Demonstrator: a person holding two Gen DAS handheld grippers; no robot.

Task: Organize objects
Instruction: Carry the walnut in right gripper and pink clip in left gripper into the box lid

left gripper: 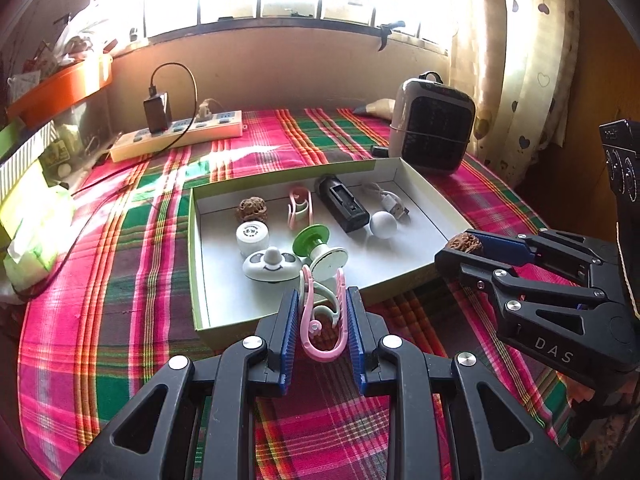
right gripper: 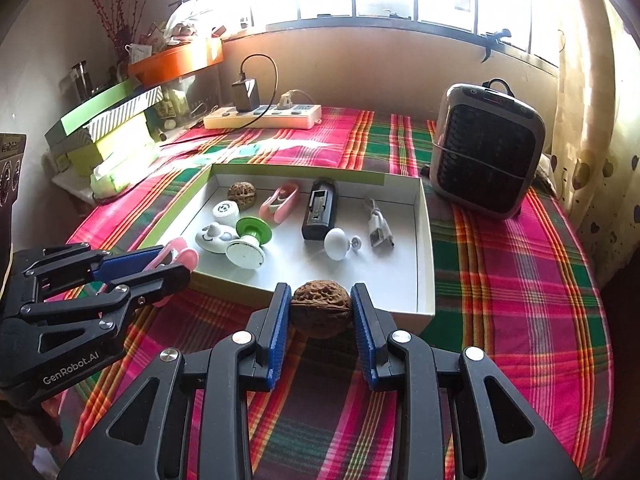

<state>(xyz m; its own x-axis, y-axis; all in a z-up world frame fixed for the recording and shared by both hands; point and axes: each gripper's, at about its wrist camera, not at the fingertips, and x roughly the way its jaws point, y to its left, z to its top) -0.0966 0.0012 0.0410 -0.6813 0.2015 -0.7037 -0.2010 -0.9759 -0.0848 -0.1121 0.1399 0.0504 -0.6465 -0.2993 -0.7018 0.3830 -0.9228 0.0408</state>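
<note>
Left tongs are partly closed, blue pads pinching a pink clip between them, held just above the near edge of the shallow white box. Right tongs are closed to the width of a brown walnut, gripped side to side between the pads, poised at the box's near edge, towards its right corner. From the left camera that walnut shows at the tong tips beside the box's right wall.

Inside the box: a second walnut in the far left corner, another pink clip beside it, a black charger case mid-box, a white cable towards the right wall, a white ball knob, a green spool, a white cap and a koala-faced piece along the left side.

The box sits on a plaid cloth covering the worktop, with a heater at the far right corner and a power strip along the far edge.
</note>
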